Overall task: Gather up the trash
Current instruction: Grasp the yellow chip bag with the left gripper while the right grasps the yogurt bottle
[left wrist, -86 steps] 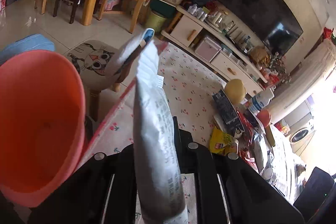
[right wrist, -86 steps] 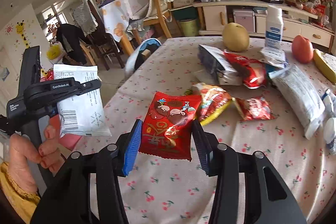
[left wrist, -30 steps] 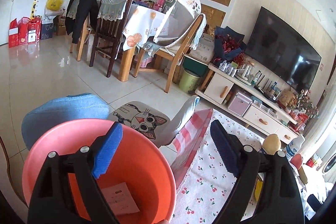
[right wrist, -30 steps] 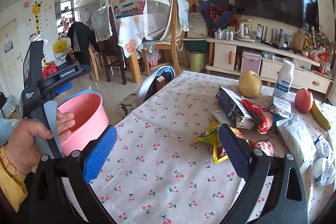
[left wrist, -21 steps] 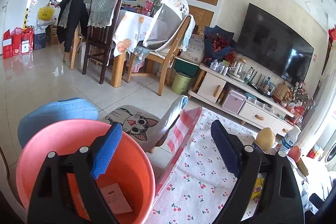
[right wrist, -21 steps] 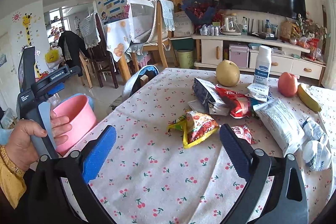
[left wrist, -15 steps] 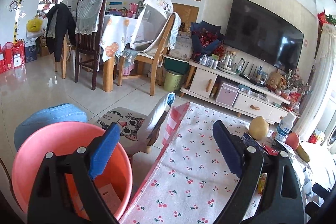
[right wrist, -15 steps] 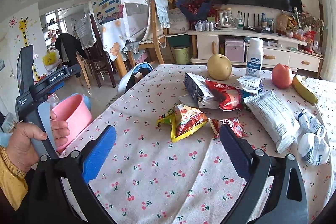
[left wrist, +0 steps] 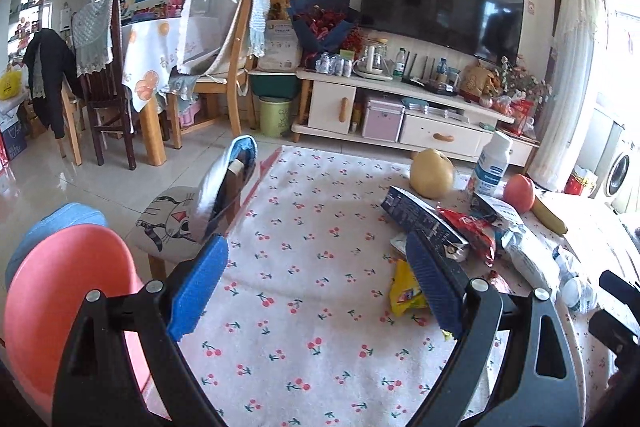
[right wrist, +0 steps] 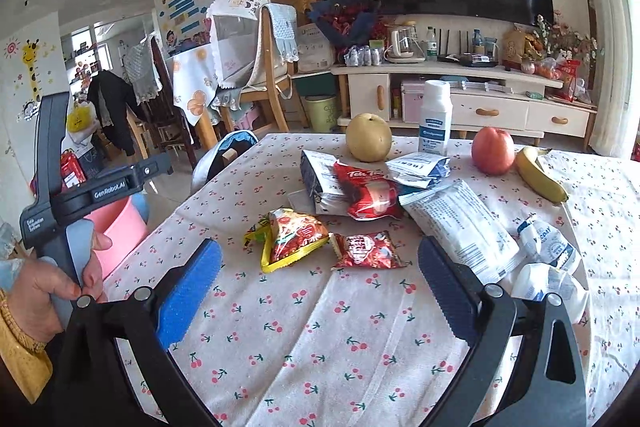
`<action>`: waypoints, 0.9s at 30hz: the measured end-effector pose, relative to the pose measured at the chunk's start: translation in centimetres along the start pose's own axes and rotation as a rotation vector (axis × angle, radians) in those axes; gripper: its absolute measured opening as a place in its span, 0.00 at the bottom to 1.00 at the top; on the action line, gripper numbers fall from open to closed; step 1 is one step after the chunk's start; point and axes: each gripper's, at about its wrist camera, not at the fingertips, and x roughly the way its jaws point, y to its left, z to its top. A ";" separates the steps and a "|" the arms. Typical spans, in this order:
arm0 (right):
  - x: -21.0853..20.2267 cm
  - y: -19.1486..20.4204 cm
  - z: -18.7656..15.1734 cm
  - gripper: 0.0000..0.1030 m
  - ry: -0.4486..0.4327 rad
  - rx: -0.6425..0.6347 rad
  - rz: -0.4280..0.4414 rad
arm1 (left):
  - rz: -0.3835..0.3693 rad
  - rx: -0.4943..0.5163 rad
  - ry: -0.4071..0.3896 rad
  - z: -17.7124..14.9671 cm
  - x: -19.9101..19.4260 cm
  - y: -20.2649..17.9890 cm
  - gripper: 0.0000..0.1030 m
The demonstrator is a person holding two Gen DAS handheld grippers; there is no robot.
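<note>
Several snack wrappers lie on the cherry-print tablecloth (right wrist: 320, 339): a yellow-red bag (right wrist: 290, 239), a small red packet (right wrist: 366, 250), a red bag (right wrist: 370, 193), a dark blue box (right wrist: 316, 179) and a white pack (right wrist: 460, 223). My right gripper (right wrist: 316, 291) is open and empty, just short of the yellow-red bag and the small red packet. My left gripper (left wrist: 316, 287) is open and empty over the table's left part; the yellow bag (left wrist: 406, 291) lies by its right finger. The pink bucket (left wrist: 60, 307) stands off the table's left edge, also in the right wrist view (right wrist: 118, 227).
A pear (right wrist: 368, 137), a white bottle (right wrist: 436, 117), an apple (right wrist: 493, 150), a banana (right wrist: 540, 174) and white bundles (right wrist: 548, 247) sit on the table's far and right side. A cat-print chair (left wrist: 176, 219) stands left of the table.
The left gripper dropped the white packet into the bucket, then swung right from over the bucket toward the table. The right gripper let go of the red packet and now faces the wrappers, open.
</note>
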 end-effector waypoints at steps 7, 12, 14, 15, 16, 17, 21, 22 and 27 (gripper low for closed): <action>-1.3 -6.7 0.4 0.95 0.027 0.194 -0.076 | -0.122 0.074 0.066 -0.9 1.2 -3.9 0.88; -2.3 -10.7 0.3 0.95 0.037 0.259 -0.177 | -0.175 0.132 0.109 -1.6 2.6 -6.2 0.88; -2.6 -12.3 0.1 0.95 0.047 0.287 -0.214 | -0.188 0.161 0.131 -2.1 3.3 -7.2 0.88; -2.5 -13.1 -0.1 0.95 0.058 0.306 -0.232 | -0.192 0.179 0.145 -2.3 3.7 -7.7 0.88; -2.5 -13.8 -0.4 0.95 0.072 0.322 -0.251 | -0.194 0.198 0.158 -2.5 4.0 -8.2 0.88; -2.4 -14.5 -0.7 0.95 0.085 0.336 -0.267 | -0.197 0.215 0.170 -2.7 4.5 -8.7 0.88; -1.7 -16.5 -1.8 0.95 0.136 0.376 -0.308 | -0.209 0.255 0.200 -3.3 6.0 -10.0 0.88; -1.5 -16.9 -1.9 0.95 0.146 0.380 -0.313 | -0.208 0.264 0.205 -3.4 6.4 -10.2 0.88; 0.3 -18.1 -2.6 0.95 0.214 0.398 -0.320 | -0.196 0.294 0.254 -4.0 8.3 -10.7 0.88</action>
